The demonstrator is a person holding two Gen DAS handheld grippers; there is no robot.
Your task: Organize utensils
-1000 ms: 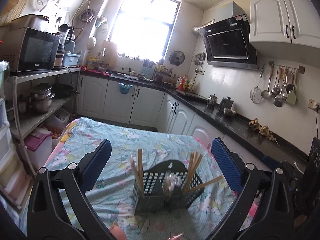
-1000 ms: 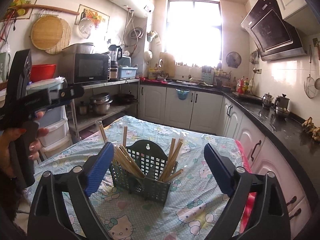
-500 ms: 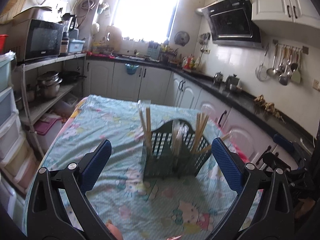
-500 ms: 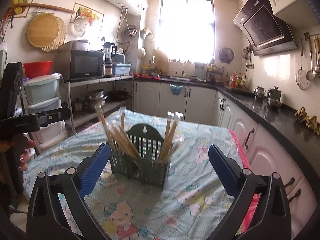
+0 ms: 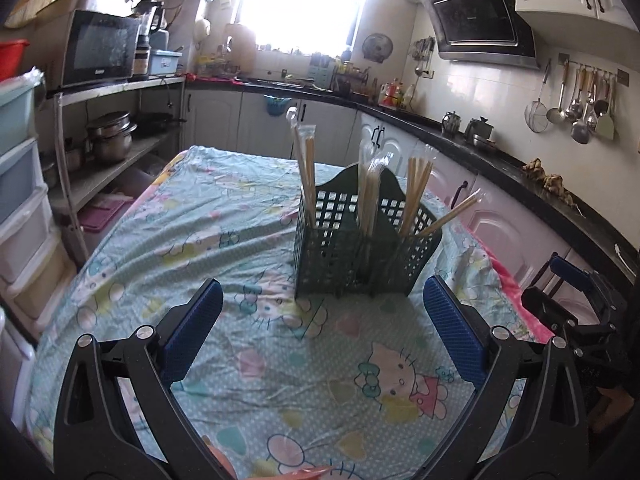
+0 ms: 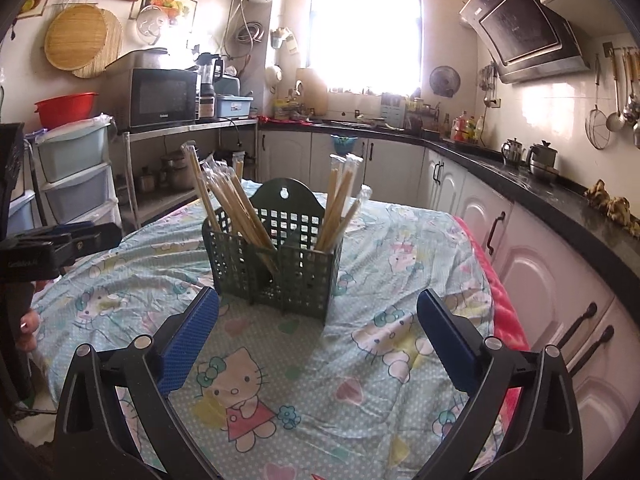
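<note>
The cartoon-print cloth-covered counter (image 5: pixel 256 360) lay bare around the dark green perforated plastic utensil basket (image 6: pixel 276 268) of wrapped wooden chopsticks (image 6: pixel 232 204); left gripper (image 5: pixel 322 322) and right gripper (image 6: pixel 318 330) hovered near it, fingers apart, empty.

- The utensil basket (image 6: pixel 276 264) stands on the desk (image 6: pixel 360 380), near its middle.
- Wrapped chopsticks (image 6: pixel 228 208) stand in the basket's compartments, leaning outward.
- The microwave (image 6: pixel 160 98) sits on a shelf rack (image 6: pixel 192 128) left of the desk.
- The kitchen counter (image 6: pixel 532 188) runs behind and along the right.
</note>
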